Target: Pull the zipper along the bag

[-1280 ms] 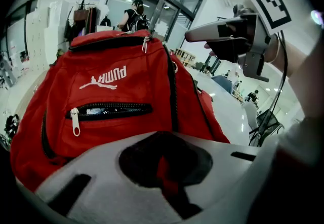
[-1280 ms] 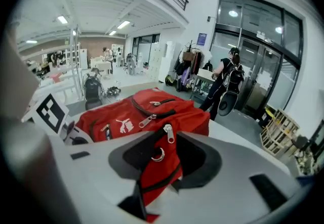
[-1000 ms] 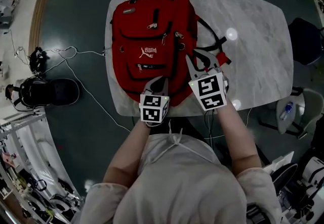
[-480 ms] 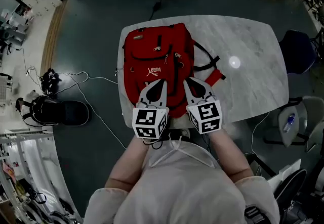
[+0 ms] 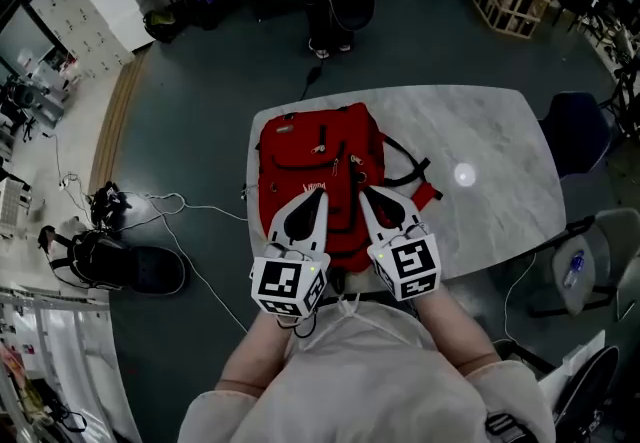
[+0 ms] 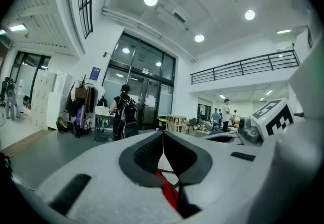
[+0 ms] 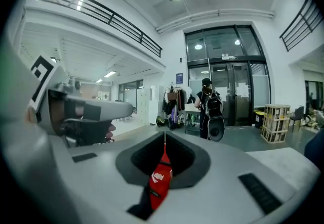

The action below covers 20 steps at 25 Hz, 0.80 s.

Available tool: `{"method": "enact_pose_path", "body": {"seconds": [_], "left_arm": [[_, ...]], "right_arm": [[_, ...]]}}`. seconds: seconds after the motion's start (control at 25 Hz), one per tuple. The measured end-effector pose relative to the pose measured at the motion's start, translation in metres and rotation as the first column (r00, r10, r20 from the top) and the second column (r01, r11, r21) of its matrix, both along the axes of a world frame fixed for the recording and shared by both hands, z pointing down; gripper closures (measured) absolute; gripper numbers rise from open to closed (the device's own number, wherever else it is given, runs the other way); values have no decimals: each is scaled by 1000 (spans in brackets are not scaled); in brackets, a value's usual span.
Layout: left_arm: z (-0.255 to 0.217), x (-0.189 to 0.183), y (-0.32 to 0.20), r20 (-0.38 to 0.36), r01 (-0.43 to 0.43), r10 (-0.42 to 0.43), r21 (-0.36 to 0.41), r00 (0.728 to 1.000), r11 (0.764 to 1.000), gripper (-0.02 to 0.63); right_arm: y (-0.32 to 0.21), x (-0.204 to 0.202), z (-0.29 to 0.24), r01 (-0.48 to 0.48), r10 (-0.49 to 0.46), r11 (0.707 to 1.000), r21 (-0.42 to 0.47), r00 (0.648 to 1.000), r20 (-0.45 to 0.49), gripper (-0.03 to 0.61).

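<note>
Scene: a red fabric backpack with black trim (image 5: 320,156) lies flat, front panel up, on the left part of a pale marble-patterned counter (image 5: 480,161), its black straps (image 5: 408,171) spilling to the right. The white left gripper (image 5: 318,199) and white right gripper (image 5: 364,195) hang side by side above the bag's near end, clear of it and pointing roughly level into the room. In the left gripper view the jaws are together, tips meeting, nothing pinched. In the right gripper view the jaws have just been closing and now meet, also on nothing; the red in the slot is only the bag below. Judgement: no zipper is in hand, so the pull is not under way. Several small metal zipper pulls (image 5: 320,146) show on the front, but which track is meant, and whether it is open, I cannot tell. To do it well: lower both grippers and part the jaws. Pin the fabric beside the track's start with one gripper, pinch the tab squarely with the other, and draw in line with the teeth, following the curve at the corners so the slider does not jam. Writing: a white wordmark on the front panel, likely PUMA, too small to confirm. The marker cubes (image 5: 408,266) carry black-and-white squares, no letters. A blue door sign (image 7: 179,77) is unreadable.
</note>
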<state>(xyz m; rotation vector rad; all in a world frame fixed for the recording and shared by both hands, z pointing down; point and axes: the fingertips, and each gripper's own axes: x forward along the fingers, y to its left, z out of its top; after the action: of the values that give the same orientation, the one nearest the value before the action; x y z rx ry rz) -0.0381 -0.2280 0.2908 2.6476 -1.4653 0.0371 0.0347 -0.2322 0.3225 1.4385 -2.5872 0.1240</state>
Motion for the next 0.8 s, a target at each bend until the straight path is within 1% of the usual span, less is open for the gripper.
{"method": "enact_pose_path", "body": {"seconds": [0.16,0.28,0.52,0.8], "left_arm": [[-2,-2,-3,11,-18,18,-13,1000,1000,594],[-10,-5,-7,0,-21,21,-8,1000,1000,594],[-19,-1,-11,-1,-20,20,16,1000,1000,594],[-18,1,-19,6,-13,13,13,1000,1000,594]], "right_arm": [[-3,-1,-15,-3,2,999,54,1000,28,549],[-7,-4,-26,-5,3,996,87,1000,20,552],[-10,-2,-35,-6,5,996,88,1000,12,552],[-16,3,-32,-8,8,997,75,1000,5,552]]}}
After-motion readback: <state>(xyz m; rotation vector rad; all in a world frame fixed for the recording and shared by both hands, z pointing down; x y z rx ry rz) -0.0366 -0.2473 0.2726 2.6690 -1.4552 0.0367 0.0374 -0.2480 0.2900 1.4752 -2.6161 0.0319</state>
